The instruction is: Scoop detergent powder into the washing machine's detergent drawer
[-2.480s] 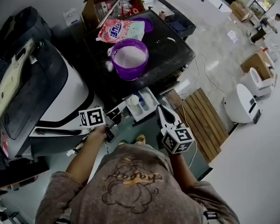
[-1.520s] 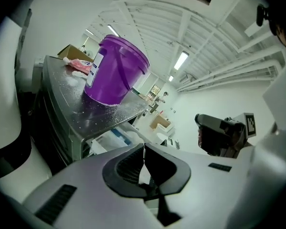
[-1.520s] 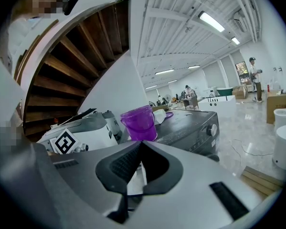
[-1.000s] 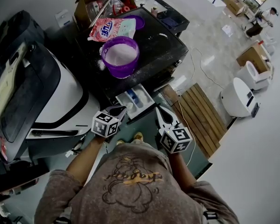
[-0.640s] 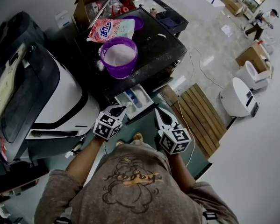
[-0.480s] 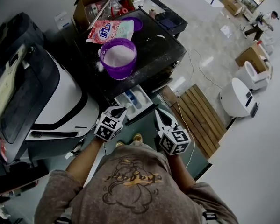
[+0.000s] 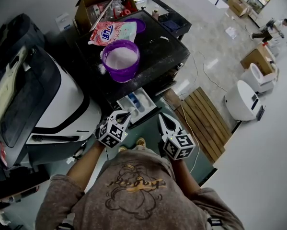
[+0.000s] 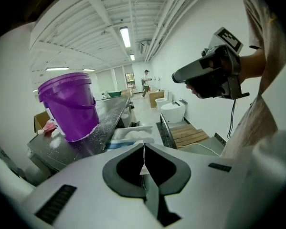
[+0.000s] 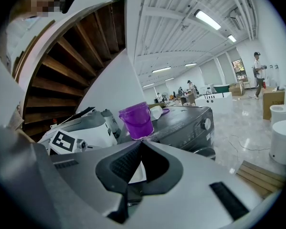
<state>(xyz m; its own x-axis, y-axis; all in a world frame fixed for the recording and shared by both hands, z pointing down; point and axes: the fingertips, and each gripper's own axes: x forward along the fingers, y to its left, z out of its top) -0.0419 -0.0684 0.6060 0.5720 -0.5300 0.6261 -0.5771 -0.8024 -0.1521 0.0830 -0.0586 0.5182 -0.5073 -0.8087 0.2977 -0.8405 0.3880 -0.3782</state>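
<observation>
On the dark washing machine top stands a purple bucket of white detergent powder, with spilled powder around it. Behind it lie a pink detergent bag and a purple lid. The white detergent drawer is pulled out at the machine's front. My left gripper is shut and empty, its tip just before the drawer's near left corner. My right gripper is shut and empty, to the right of the drawer. The left gripper view shows the bucket, the drawer and the right gripper.
A white washing machine with a dark lid stands at the left. A cardboard box sits behind the bag. A wooden pallet and white round appliances are on the floor at the right. A person stands far off.
My left gripper has moved right and turned, bringing its tip up to the drawer's near corner. The right gripper has hardly moved. Both stay shut.
</observation>
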